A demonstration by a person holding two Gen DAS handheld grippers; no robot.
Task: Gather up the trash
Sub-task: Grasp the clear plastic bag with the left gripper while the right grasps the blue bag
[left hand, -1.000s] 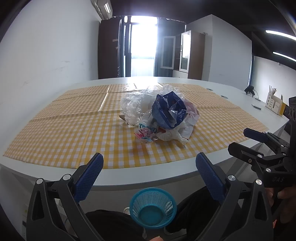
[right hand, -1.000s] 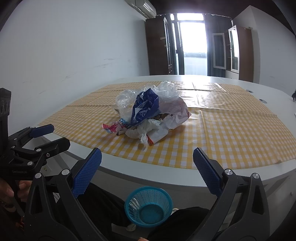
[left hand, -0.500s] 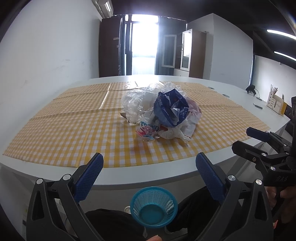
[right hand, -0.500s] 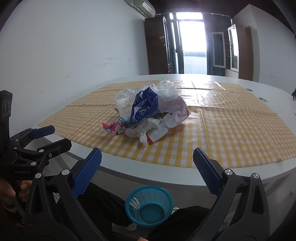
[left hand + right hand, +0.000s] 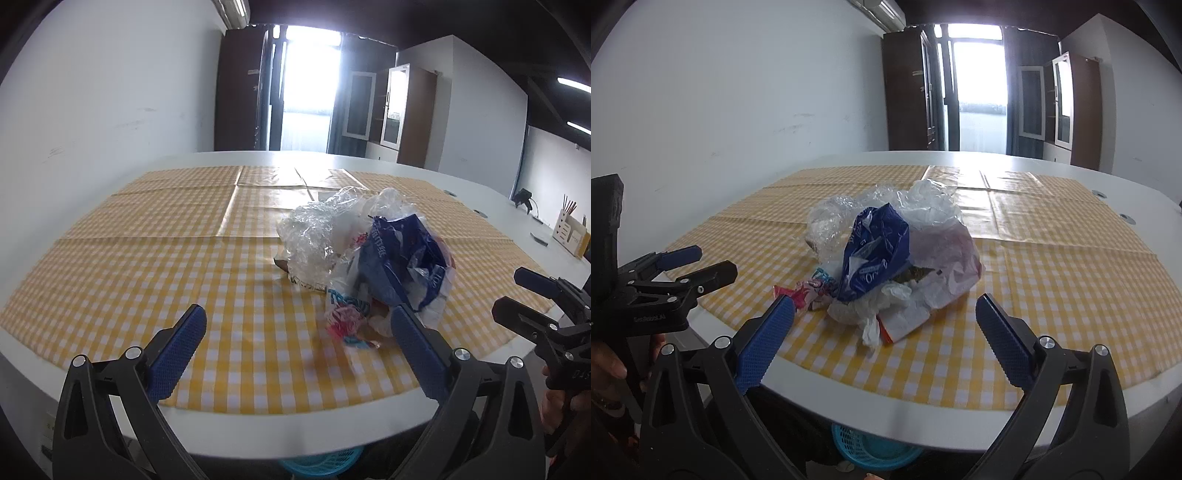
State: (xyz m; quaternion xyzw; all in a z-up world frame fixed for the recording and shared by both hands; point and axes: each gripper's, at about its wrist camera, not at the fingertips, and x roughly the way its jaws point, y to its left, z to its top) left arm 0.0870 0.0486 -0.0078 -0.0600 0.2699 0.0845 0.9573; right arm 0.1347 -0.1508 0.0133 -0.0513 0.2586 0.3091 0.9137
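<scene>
The trash pile (image 5: pixel 886 258) sits heaped on the yellow checked cloth (image 5: pixel 1052 280), toward the near side of the white table (image 5: pixel 916 421): a crumpled blue wrapper (image 5: pixel 875 254) on top, clear plastic film (image 5: pixel 317 236) behind it, a pinkish bag (image 5: pixel 945 251) to one side, and a small red-and-white candy wrapper (image 5: pixel 801 295) lying loose at the front edge. Everything is tangled and light, so I'd expect it to shift at the first touch.

The right gripper (image 5: pixel 882 332) hangs just short of the pile with its jaws spread wide and nothing between them. The left gripper (image 5: pixel 295 339) is likewise wide apart and empty, aimed slightly to the side of the heap. Under the table edge, a blue basket (image 5: pixel 875 450) peeks out, likely where the trash goes.

To do this well, I'd go for the blue wrapper first, coming in low and level so both pads bracket a thick fold rather than a thin flap, and close firmly before lifting. The other gripper could pin the clear film so the whole heap doesn't drag along.
</scene>
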